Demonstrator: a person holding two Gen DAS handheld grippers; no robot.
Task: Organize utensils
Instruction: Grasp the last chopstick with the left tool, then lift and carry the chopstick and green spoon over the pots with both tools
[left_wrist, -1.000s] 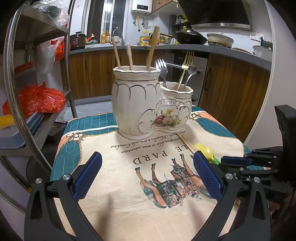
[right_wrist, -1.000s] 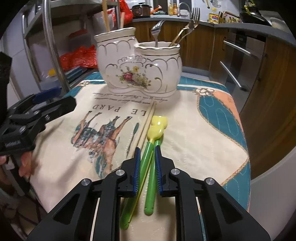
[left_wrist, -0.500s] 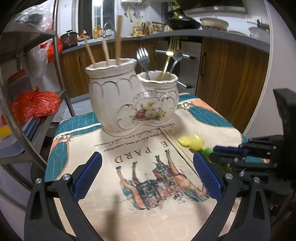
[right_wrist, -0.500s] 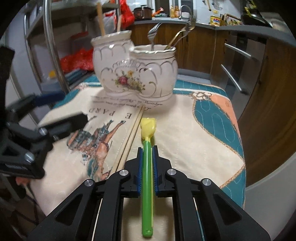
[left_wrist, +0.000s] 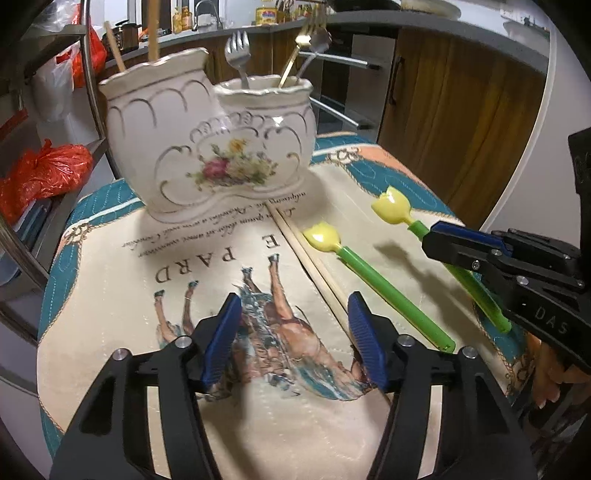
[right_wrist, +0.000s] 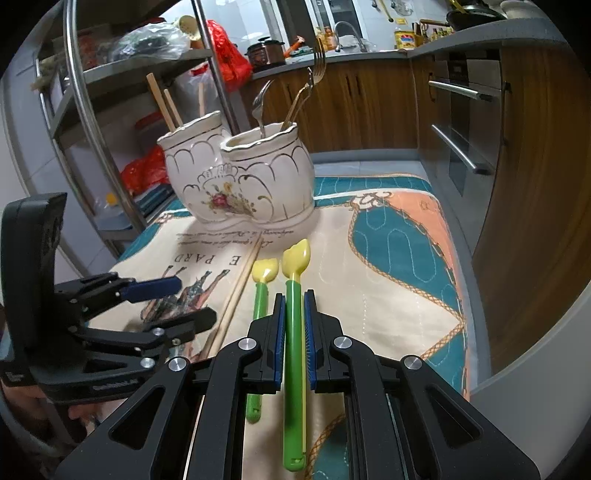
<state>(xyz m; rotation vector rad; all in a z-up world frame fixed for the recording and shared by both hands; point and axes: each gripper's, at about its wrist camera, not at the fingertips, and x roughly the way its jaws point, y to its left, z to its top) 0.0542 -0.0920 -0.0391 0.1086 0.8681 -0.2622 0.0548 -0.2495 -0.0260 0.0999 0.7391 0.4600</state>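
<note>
A white ceramic double holder (left_wrist: 207, 147) (right_wrist: 240, 177) stands at the far end of the printed mat (left_wrist: 184, 266). Wooden chopsticks stick out of its taller pot, forks and a spoon out of its shorter one. My right gripper (right_wrist: 294, 297) (left_wrist: 430, 236) is shut on the green handle of a yellow-headed spoon (right_wrist: 294, 332) (left_wrist: 391, 208), held a little above the mat. A second green spoon (left_wrist: 369, 269) (right_wrist: 260, 295) lies beside a pair of wooden chopsticks (left_wrist: 310, 258) (right_wrist: 240, 284). My left gripper (left_wrist: 293, 299) (right_wrist: 195, 301) hovers low over the mat, jaws closing. The chopsticks run just inside its right finger, and its pads press on nothing.
A metal shelf rack (right_wrist: 92, 122) with red plastic bags (left_wrist: 40, 173) stands left of the table. Wooden cabinets (left_wrist: 461, 122) and an oven front (right_wrist: 465, 122) lie beyond the right edge. The mat's teal border (right_wrist: 399, 236) marks the table's right side.
My right gripper has closed on one green spoon and raised it off the mat. My left gripper has moved right and lower toward the loose chopsticks, and its jaws have narrowed.
</note>
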